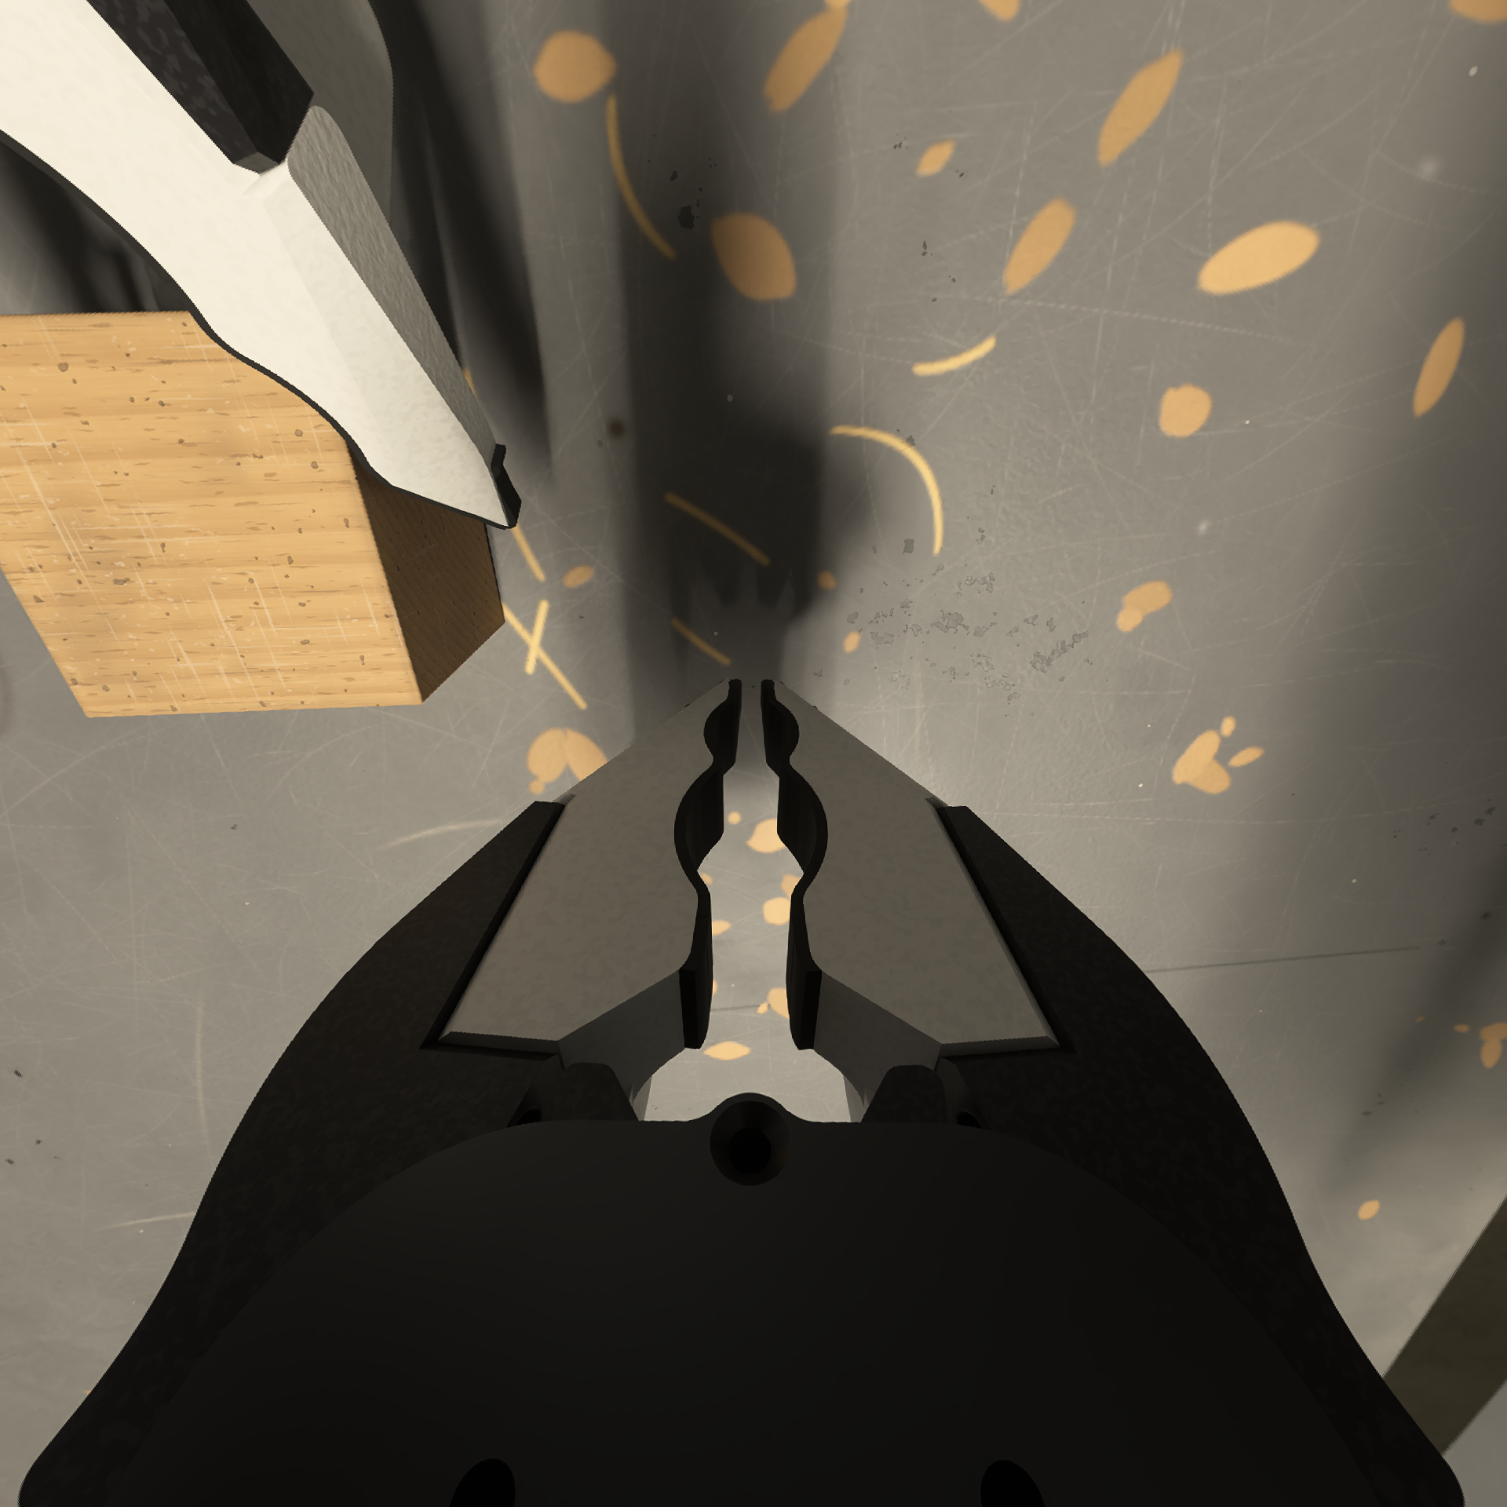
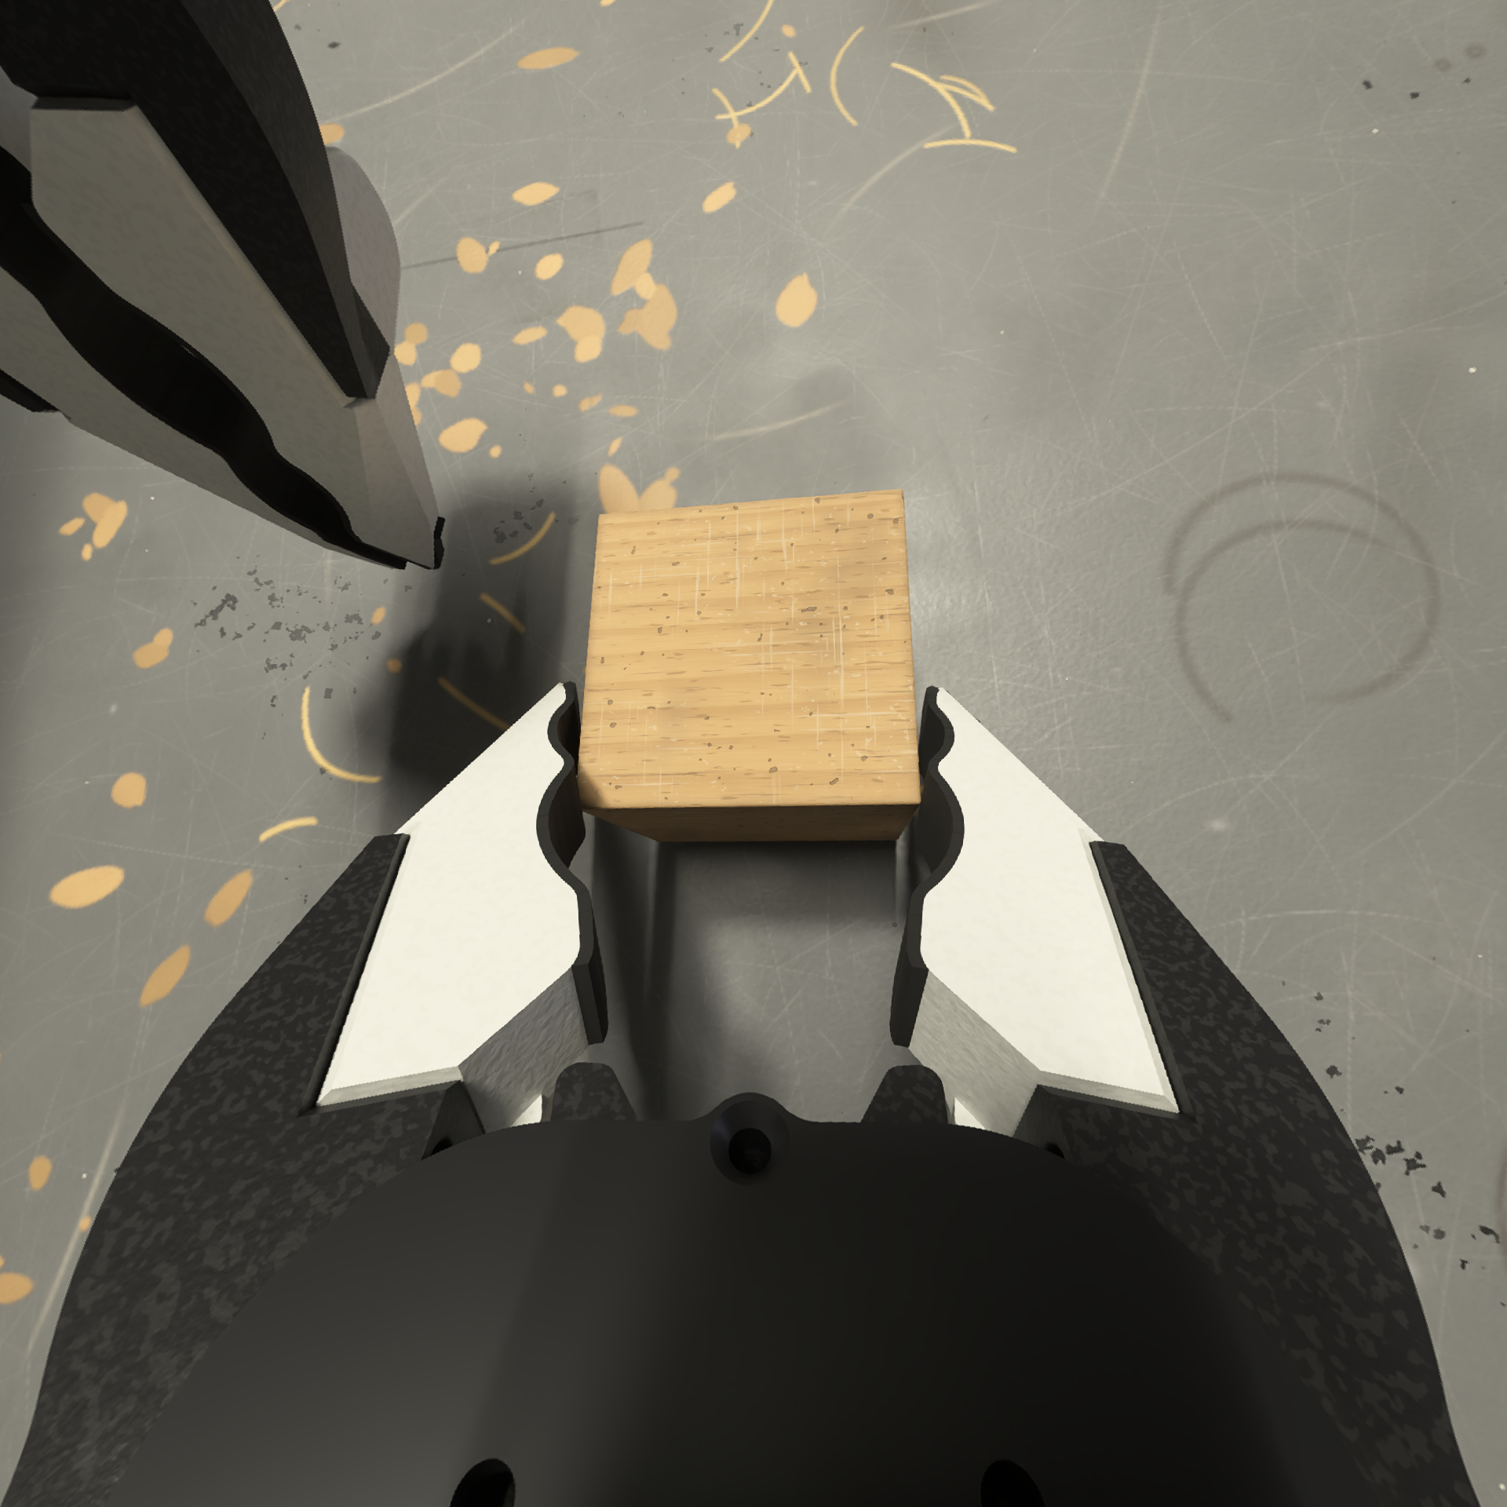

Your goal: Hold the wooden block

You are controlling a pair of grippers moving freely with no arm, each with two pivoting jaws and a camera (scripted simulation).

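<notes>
Between the two white fingers of the right gripper (image 2: 749, 718) sat the light-brown, square-edged wooden block (image 2: 746, 660), with its near part inside the jaws and its far part reaching out past the fingertips. The jaws were spread to about the width of the block. The left finger pad (image 2: 568, 718) seemed to touch the block's side, while on the other side I could not tell whether the pad touched or stood just beside it. The block seemed to be a little above the grey scratched desk (image 2: 1142, 367), which carried orange paint spots, because a shadow lay under its near edge; this is a judgement only.

To do the holding well, the right gripper would need to press evenly on both flat sides and keep the block level, since only the near part of the block was between the pads and it could turn or slip out forward. A deeper grip would be safer, I think.

The left gripper (image 1: 749, 689) hung just beside the block, pointing at the bare desk, with its jaws almost pressed together, only a thin gap between the tips, and nothing between them.

No container, such as a box or a bowl, was visible in either view, so there were no contents to report.
</notes>
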